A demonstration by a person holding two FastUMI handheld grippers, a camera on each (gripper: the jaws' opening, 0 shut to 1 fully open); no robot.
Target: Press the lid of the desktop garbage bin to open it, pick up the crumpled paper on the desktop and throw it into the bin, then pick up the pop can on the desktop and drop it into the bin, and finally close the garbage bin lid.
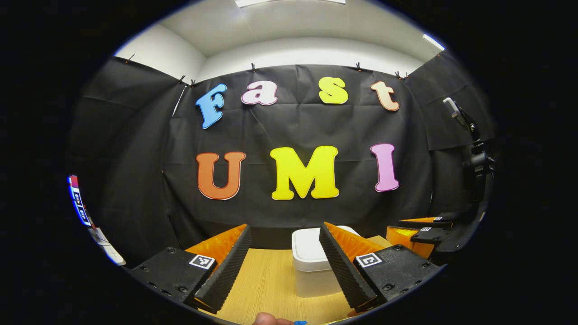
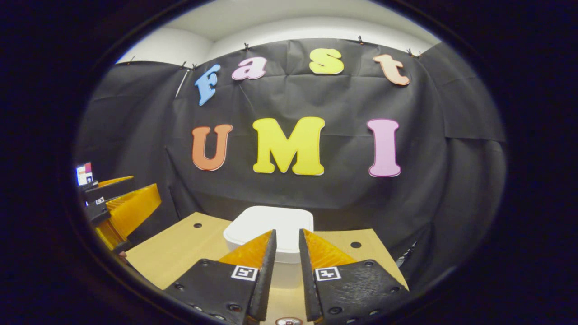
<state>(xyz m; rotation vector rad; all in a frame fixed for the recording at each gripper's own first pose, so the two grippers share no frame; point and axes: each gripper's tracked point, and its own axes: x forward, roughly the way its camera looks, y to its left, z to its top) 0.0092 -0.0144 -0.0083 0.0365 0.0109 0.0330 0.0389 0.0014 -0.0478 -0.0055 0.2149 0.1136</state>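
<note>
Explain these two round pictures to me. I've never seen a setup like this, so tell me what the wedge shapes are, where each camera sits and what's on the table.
A person holds a two-finger claw in each hand, and a fisheye camera rides on each one, looking forward along its fingers. The wedges at the bottom of each picture are those fingers. In the left gripper view, the left claw stands wide open, holding nothing; the other claw shows farther off at the right edge. In the right gripper view, the right claw has its fingers close together with a narrow gap, also holding nothing. On the wooden table stands a white garbage bin, its lid closed. Black cloth walls the booth.
</note>
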